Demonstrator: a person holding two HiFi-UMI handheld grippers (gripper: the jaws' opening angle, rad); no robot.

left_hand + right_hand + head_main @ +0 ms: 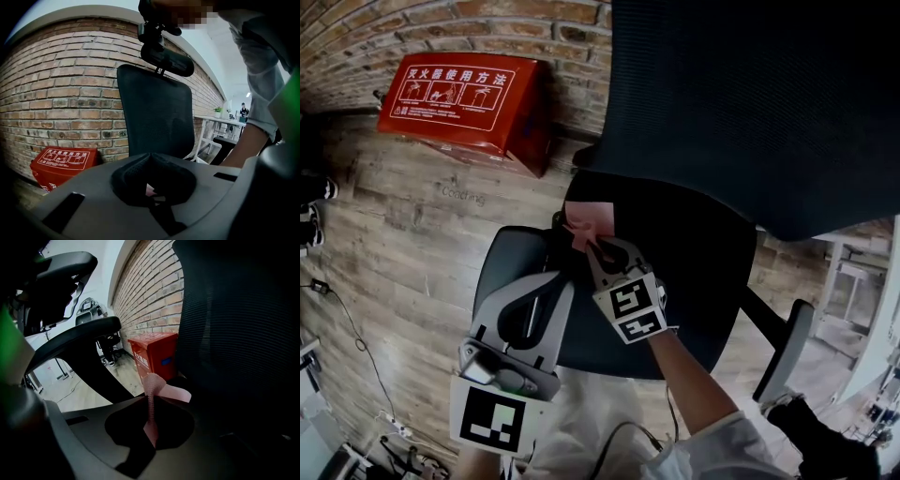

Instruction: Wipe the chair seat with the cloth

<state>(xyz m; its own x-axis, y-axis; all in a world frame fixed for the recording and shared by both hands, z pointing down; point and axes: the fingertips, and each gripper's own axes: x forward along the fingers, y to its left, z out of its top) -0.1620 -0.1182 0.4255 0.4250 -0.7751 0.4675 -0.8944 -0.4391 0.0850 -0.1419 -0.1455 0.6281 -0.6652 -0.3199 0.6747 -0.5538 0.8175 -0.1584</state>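
The black chair seat [698, 272] lies below the dark mesh backrest [750, 103]. A pink cloth [591, 221] rests on the seat's back left part. My right gripper [592, 242] is shut on the cloth; in the right gripper view the cloth [159, 389] rises in a pinched fold between its jaws [151, 399]. My left gripper [565, 255] sits just left of it at the seat's edge. Its jaws [150, 157] look shut, with dark textured material and a sliver of pink behind them. The backrest [157, 117] stands straight ahead of it.
A red fire-extinguisher box [464, 98] stands against the brick wall at the left. The chair's armrests [502, 262] [787, 347] flank the seat. Cables [342, 309] run over the wooden floor. White desk legs [853, 281] stand at the right.
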